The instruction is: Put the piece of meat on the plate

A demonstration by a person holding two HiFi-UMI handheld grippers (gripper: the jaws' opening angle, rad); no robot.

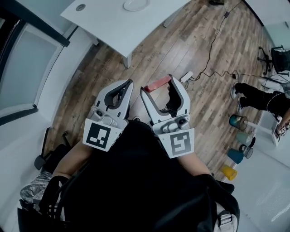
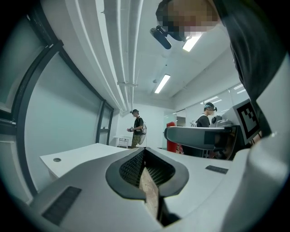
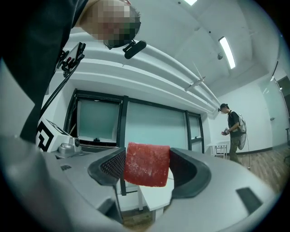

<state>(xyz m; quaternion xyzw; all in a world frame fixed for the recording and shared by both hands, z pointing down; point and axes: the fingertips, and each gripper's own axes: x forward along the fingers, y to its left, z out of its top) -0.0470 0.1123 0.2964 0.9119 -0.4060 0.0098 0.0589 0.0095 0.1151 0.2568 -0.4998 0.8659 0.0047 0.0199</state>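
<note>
- The right tool (image 1: 159,87) is clenched on the meat (image 1: 157,84), a red slab held flat-faced between its two pads. In the right gripper view, the meat (image 3: 146,164) fills the gap of the right tool (image 3: 148,176) from pad to pad, and its top edge stands above the jaws.
- The left tool (image 1: 123,88) grasps nothing. In the left gripper view its (image 2: 145,156) jaws meet at the tips, with only a thin wedge of floor showing lower down.
- The white counter (image 1: 113,22) lies ahead of both tools. Its near corner points toward them, with a leg under that corner.
- The plate (image 1: 136,4) sits on the counter's far part, cut by the picture's top edge and well apart from the counter's near edges.
- The meat hangs over the wooden floor (image 1: 181,50), short of the counter's near corner and not touching it.
- Bare floor lies between the counter's near edges and the tools.
- Left of the counter a glass wall (image 1: 20,68) closes that side.
- Right of the counter, a cable (image 1: 217,41) runs over the floor to a power strip (image 1: 186,76).
- Farther right of the counter stand coloured cups (image 1: 238,121) in a row.
- Each tool carries a cube with a black-and-white square marker (image 1: 98,135).
- A person (image 3: 233,131) stands well beyond the counter.
</note>
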